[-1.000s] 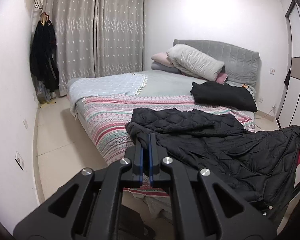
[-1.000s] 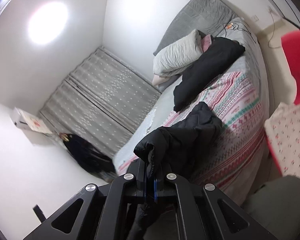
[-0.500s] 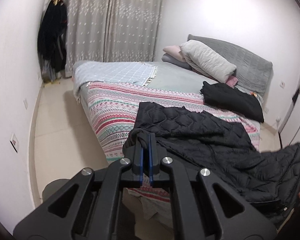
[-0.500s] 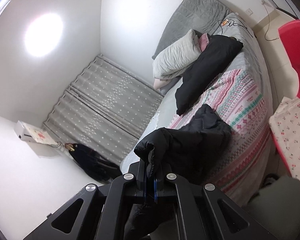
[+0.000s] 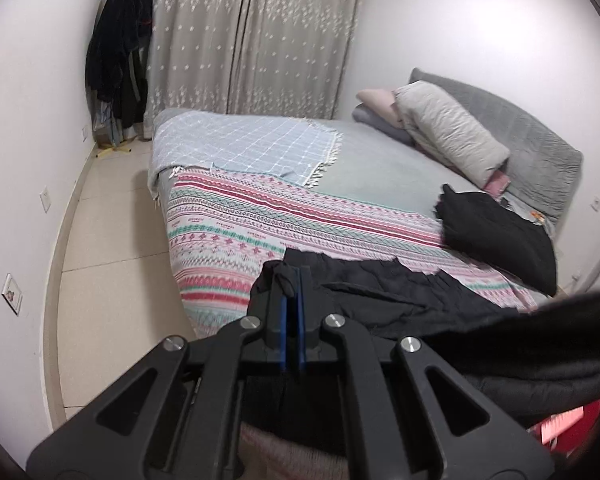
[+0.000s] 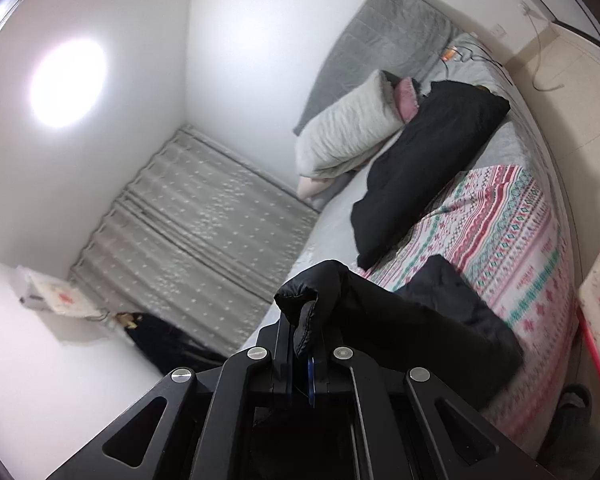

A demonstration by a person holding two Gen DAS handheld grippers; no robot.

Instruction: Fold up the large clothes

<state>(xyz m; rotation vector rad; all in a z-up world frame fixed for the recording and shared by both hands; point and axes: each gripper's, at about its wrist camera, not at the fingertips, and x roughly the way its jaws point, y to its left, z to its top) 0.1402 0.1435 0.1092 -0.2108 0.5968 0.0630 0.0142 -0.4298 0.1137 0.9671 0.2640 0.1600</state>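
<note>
Jacket (image 5: 440, 312) pinched at both ends: left gripper (image 5: 293, 280) closed on one bunch, right gripper (image 6: 304, 320) closed on another. Long axis runs from 9 toward 3 o'clock along near edge of bed (image 5: 380, 168), middle resting on striped blanket (image 5: 260, 220).

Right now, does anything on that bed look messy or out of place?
Mostly the black quilted jacket: it lies rumpled, hanging off the patterned blanket's near edge, pinched by both tongs. A second dark garment sits heaped near the pillows.
</note>
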